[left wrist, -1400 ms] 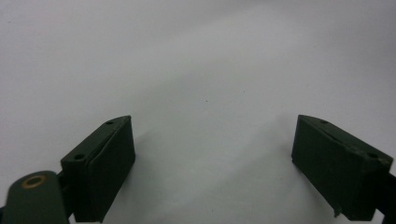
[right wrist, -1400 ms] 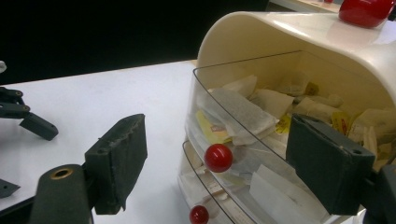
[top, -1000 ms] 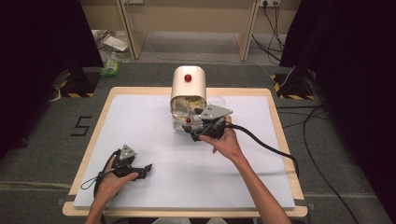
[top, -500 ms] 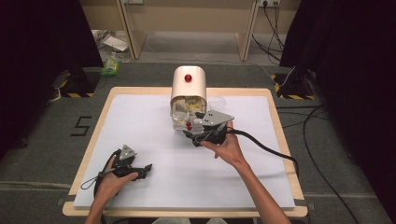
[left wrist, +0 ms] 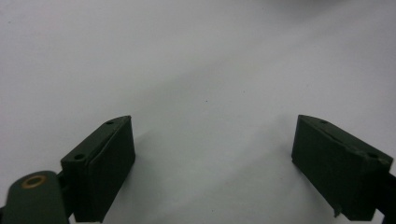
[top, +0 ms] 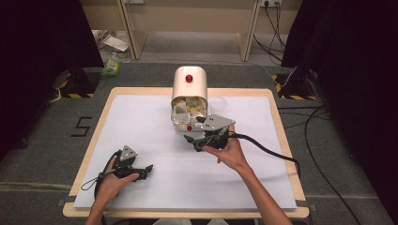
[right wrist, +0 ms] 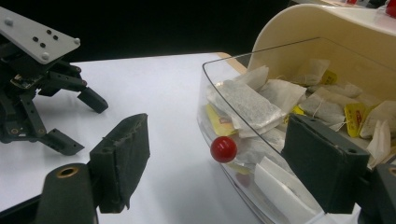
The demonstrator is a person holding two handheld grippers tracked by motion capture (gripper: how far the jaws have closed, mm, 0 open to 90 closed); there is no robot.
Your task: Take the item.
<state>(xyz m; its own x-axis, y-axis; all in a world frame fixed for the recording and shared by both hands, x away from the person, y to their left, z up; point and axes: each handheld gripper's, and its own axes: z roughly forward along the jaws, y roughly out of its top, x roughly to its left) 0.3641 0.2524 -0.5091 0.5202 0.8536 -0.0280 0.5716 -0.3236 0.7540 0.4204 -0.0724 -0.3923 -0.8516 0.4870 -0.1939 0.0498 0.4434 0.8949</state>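
A cream bread-bin-style container with a clear roll-front lid is shown at the far centre of the table, its long axis running from 12 to 6 o'clock and its opening turned toward the person. Tea bags are seen piled behind the clear lid. A small red knob is fixed to the lid's lower edge; in the high view the knob lies just at 11 o'clock from the right tool.

The right tool is held with its jaws spread wide and nothing between them. In the right gripper view the knob is framed between the two jaws but lies beyond their tips, not yet touched. The coming move is judged to turn on this relation: a short advance toward 11 o'clock should bring the knob into the gap.

The left tool is rested at the near left of the table, well apart from the container; its jaws are likewise spread and empty over bare white surface. The right hand is clearly the nearer to the knob.
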